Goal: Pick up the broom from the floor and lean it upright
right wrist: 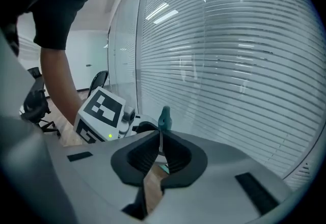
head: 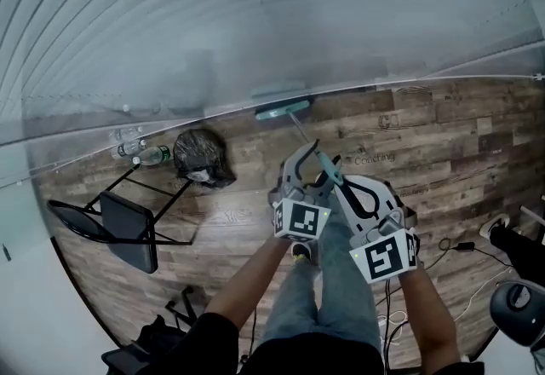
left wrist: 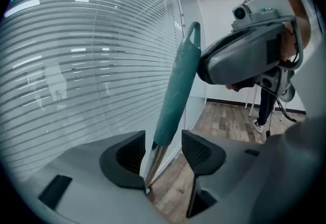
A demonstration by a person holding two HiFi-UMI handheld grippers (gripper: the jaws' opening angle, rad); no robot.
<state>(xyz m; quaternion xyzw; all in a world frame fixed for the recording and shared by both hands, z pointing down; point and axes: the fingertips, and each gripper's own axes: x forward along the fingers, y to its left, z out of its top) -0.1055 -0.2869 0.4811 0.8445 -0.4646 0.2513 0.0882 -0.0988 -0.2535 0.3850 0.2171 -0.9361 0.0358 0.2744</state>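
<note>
The broom stands nearly upright, its teal head (head: 283, 111) on the wood floor at the foot of the glass wall, its handle (head: 320, 158) rising toward me. My left gripper (head: 305, 158) is open; in the left gripper view the teal grip (left wrist: 178, 83) and metal shaft (left wrist: 154, 159) pass between its pads (left wrist: 133, 152) without touching them. My right gripper (head: 345, 186) is shut on the broom's thin shaft, whose teal end (right wrist: 164, 117) sticks up beyond its jaws (right wrist: 160, 154). The right gripper's body (left wrist: 244, 60) shows beside the grip's top.
A frosted glass wall with blinds (head: 255, 15) runs along the back. A black bin bag (head: 203, 156) and bottles (head: 136, 147) sit at its foot, left of the broom. A black folding chair (head: 119, 228) stands at the left. Cables (head: 460, 247) and a shoe (head: 494, 227) lie at the right.
</note>
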